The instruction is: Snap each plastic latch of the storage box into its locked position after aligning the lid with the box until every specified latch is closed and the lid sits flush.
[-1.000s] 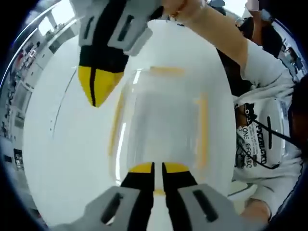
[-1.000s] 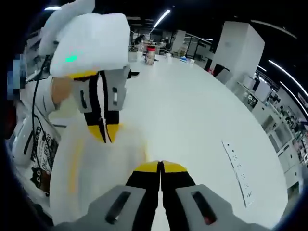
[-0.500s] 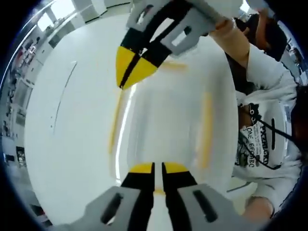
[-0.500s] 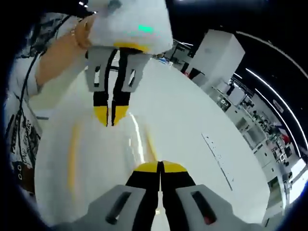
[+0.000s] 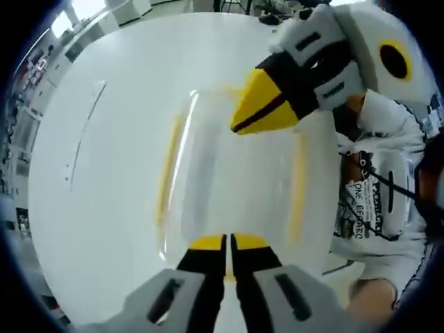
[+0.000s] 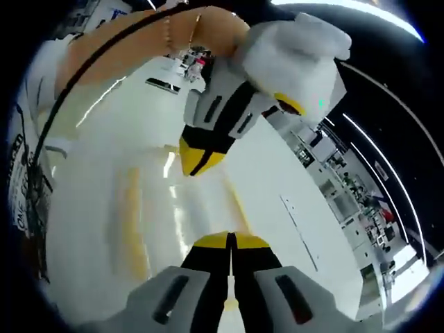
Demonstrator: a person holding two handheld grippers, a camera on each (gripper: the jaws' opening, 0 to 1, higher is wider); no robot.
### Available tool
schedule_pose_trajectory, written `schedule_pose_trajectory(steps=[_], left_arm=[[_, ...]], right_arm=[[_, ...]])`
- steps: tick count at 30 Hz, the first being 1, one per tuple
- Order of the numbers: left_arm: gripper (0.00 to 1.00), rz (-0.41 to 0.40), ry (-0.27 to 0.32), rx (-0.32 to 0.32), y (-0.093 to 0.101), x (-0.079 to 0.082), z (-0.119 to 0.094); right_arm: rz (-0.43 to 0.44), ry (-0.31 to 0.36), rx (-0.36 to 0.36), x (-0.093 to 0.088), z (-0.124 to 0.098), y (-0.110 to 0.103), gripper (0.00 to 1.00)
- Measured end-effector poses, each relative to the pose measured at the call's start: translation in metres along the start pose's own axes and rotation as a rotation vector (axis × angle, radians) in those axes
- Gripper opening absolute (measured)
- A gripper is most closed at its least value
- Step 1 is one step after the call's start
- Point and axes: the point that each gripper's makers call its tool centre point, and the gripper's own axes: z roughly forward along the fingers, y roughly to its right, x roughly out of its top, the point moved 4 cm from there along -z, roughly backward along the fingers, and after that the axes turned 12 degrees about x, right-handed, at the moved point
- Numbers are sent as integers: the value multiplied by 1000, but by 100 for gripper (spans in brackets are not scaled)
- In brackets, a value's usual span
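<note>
A clear storage box (image 5: 236, 180) with its lid on lies on the white table (image 5: 97, 208). Yellow latches run along its left side (image 5: 168, 170), right side (image 5: 298, 184) and far end (image 5: 218, 90). My left gripper (image 5: 227, 243) is shut, its tips resting at the box's near end. My right gripper (image 5: 243, 123) comes in from the upper right, shut, hovering over the far part of the lid. In the right gripper view the box (image 6: 173, 208) lies below my right gripper (image 6: 230, 241), and the left gripper (image 6: 194, 166) points down at its opposite end.
A person in a white printed shirt (image 5: 374, 201) stands at the table's edge, one bare arm (image 6: 139, 35) reaching over the box. A thin strip (image 5: 83, 132) lies on the table left of the box. Desks and shelving (image 6: 347, 194) stand further off.
The right gripper has swung across the far end of the lid, from the upper left to the upper right of the left gripper view. The left gripper has stayed at the near end.
</note>
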Motion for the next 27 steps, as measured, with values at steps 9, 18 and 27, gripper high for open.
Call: schedule_pose_trajectory(steps=[9, 18, 27], left_arm=[[1, 30, -18, -3, -1, 1, 2], [1, 66, -44, -17, -1, 4, 3], [1, 75, -100, -31, -1, 5, 2]], right_arm=[[-73, 43, -95, 10, -7, -34, 0], [-36, 159, -79, 17, 3, -74, 0], [-9, 204, -129, 15, 6, -95, 0]])
